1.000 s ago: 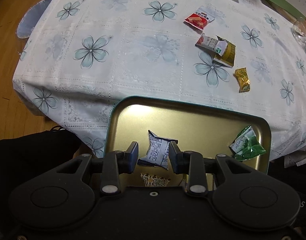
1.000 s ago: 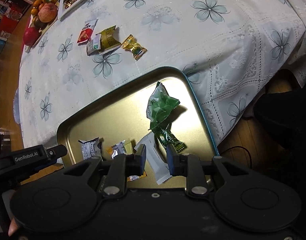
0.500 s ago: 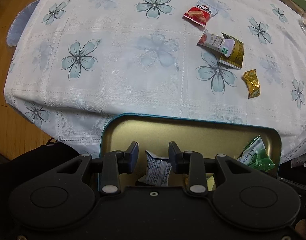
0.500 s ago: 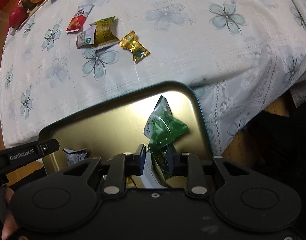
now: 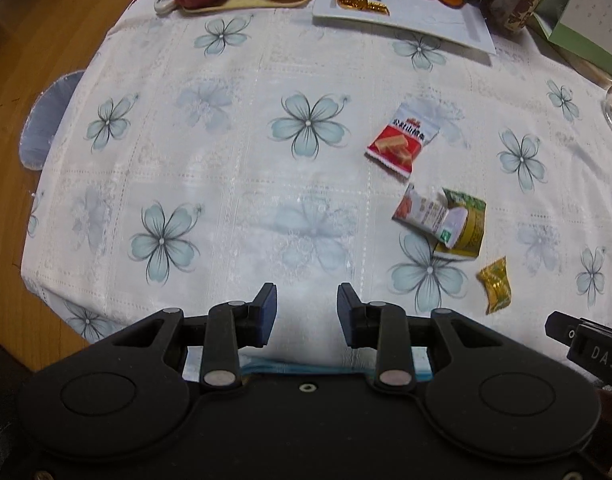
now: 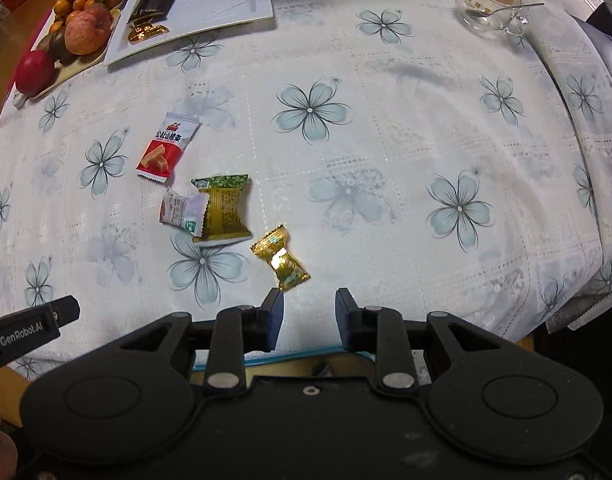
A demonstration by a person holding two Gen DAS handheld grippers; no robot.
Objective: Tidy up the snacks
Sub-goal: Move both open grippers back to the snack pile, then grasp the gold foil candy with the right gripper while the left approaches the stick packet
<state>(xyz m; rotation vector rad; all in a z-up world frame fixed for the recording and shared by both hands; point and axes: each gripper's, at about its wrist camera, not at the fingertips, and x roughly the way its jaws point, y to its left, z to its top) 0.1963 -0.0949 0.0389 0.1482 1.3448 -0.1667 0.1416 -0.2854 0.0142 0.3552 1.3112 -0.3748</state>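
Both my grippers just left the tin and came out over the cloth — left gripper half open and empty, right gripper opening, empty. Gold candy at 12, three packets at 10–11 still waiting.

Dim warm light, fisheye-bent edges

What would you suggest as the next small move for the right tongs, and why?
Probably ease the right tongs forward and down over the gold candy. It is the nearest loose snack, just ahead of the left fingertip, clear of the olive packet. The jaws are opening with nothing between them, and four snacks lie loose on the tablecloth.
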